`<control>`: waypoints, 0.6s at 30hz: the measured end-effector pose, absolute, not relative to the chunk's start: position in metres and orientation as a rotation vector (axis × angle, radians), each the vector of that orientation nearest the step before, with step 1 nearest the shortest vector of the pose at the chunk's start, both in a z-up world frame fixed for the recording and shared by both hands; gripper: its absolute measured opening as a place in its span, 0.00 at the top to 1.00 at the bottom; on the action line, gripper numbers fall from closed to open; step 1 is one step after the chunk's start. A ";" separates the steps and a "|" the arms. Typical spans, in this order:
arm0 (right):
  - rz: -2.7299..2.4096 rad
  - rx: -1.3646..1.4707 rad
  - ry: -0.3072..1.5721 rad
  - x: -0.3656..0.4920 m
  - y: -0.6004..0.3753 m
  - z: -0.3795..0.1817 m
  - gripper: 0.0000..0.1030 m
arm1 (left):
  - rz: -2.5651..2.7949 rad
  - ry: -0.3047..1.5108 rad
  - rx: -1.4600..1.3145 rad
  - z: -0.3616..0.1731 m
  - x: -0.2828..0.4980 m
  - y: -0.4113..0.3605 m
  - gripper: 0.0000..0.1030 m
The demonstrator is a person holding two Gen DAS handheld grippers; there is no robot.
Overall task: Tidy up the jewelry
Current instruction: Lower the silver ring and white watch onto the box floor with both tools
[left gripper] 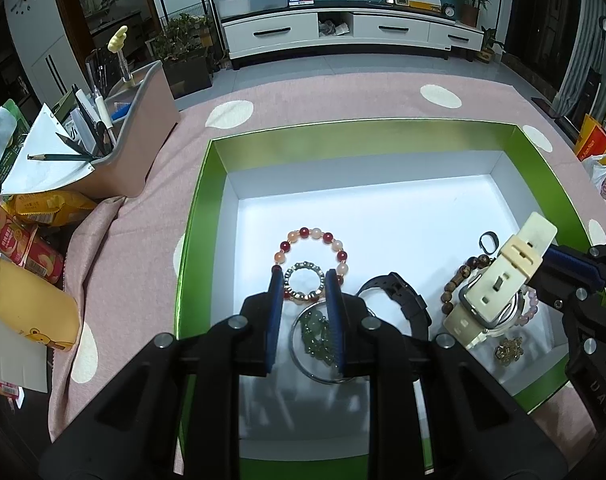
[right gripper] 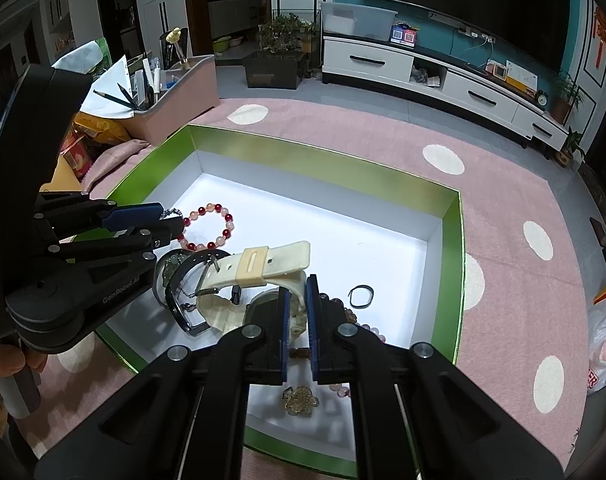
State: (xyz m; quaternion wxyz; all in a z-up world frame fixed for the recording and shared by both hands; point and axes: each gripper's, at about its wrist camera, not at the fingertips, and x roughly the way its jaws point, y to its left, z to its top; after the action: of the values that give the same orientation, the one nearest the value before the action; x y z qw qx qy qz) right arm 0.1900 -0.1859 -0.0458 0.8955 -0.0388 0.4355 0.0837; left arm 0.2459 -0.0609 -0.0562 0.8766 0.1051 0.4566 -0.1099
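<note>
Though hidden leftward, gold charm (right gripper: 300, 400) rightward.

Pink dotted tablecloth (left gripper: 343, 96), green box (left gripper: 199, 216) (white inside), pink organizer (left gripper: 143, 136), snack packets (left gripper: 43, 204)

The box (left gripper: 201, 200) has shiny green paper walls. The watch (left gripper: 499, 280) strap looks like smooth cream plastic. The beads (left gripper: 315, 240) are glossy.
</note>
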 end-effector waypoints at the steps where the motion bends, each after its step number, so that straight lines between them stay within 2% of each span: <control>1: 0.173 -0.081 0.904 0.190 -0.186 -0.046 0.93 | -0.230 0.954 0.220 -0.057 0.246 -0.061 0.80; 18: 0.172 -0.084 0.912 0.190 -0.186 -0.047 0.93 | -0.224 0.962 0.229 -0.060 0.248 -0.059 0.80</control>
State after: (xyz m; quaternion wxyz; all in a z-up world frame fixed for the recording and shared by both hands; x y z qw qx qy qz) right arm 0.1905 -0.1858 -0.0474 0.8934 -0.0404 0.4397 0.0831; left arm 0.2475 -0.0588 -0.0604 0.8743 0.1099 0.4605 -0.1073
